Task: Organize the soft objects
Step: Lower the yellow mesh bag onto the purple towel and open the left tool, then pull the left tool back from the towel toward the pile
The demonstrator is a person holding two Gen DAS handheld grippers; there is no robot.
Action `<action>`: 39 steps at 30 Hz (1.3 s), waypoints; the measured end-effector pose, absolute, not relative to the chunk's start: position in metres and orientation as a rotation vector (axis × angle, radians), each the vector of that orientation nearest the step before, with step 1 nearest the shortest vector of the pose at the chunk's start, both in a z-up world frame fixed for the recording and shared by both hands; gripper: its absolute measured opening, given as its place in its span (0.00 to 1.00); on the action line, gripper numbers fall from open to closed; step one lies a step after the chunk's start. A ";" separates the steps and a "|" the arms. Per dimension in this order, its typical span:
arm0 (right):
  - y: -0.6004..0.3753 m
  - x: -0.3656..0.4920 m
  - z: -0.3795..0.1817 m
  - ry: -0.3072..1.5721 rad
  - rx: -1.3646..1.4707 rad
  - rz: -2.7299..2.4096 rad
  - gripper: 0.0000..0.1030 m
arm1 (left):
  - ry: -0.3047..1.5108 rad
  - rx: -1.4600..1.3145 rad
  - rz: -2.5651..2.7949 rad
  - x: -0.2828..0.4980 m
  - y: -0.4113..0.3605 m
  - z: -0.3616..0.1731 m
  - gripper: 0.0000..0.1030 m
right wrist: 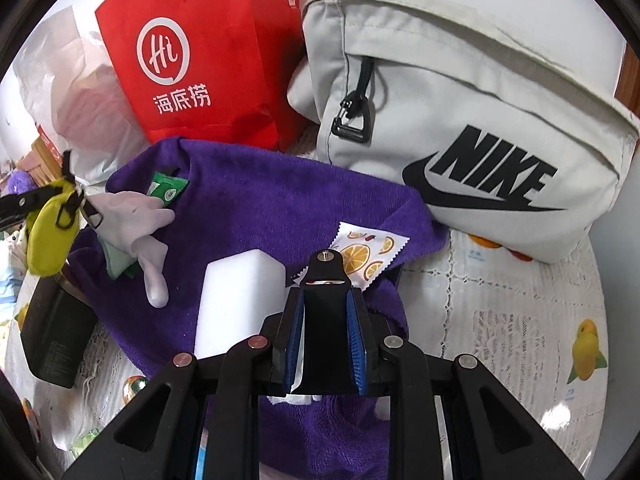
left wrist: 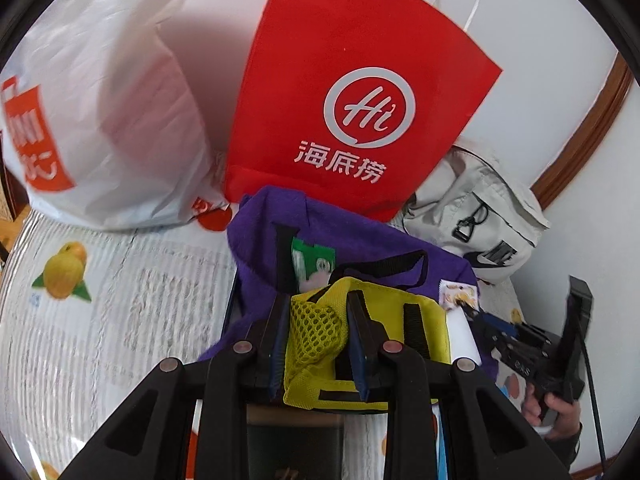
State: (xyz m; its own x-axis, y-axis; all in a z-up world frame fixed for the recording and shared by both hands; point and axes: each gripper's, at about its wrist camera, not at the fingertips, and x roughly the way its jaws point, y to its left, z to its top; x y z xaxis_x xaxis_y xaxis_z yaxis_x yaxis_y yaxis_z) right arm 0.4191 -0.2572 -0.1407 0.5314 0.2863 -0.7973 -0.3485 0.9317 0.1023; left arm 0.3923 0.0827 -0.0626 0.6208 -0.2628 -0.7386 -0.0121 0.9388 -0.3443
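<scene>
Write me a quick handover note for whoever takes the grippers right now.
Left gripper: shut on yellow fabric pouch with mesh pocket, held over purple terry towel.
Right gripper: shut on small black screw-topped part; what it is, unclear.
On towel: white foam block, pale glove, citrus-print sachet.
Done: nothing visibly stowed.
Left: pouch and loose items.

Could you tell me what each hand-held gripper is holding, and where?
Left hand-held gripper: yellow pouch, by its mesh side. Right hand-held gripper: a black item, unidentifiable.

The white plastic bag (left wrist: 108, 112) with orange print is blurred and cut off at left. The small green packet (right wrist: 166, 188) has unreadable print.
</scene>
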 end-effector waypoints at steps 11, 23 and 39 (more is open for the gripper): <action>-0.254 0.400 -0.133 0.916 -0.092 0.404 0.47 | 0.939 -0.333 -0.111 0.446 0.070 -0.078 0.25; -0.266 0.371 -0.113 0.874 -0.057 0.368 0.47 | 0.993 -0.343 -0.097 0.466 0.062 -0.097 0.27; -0.255 0.313 -0.092 0.838 -0.057 0.415 0.47 | 0.942 -0.322 -0.092 0.406 0.072 -0.060 0.58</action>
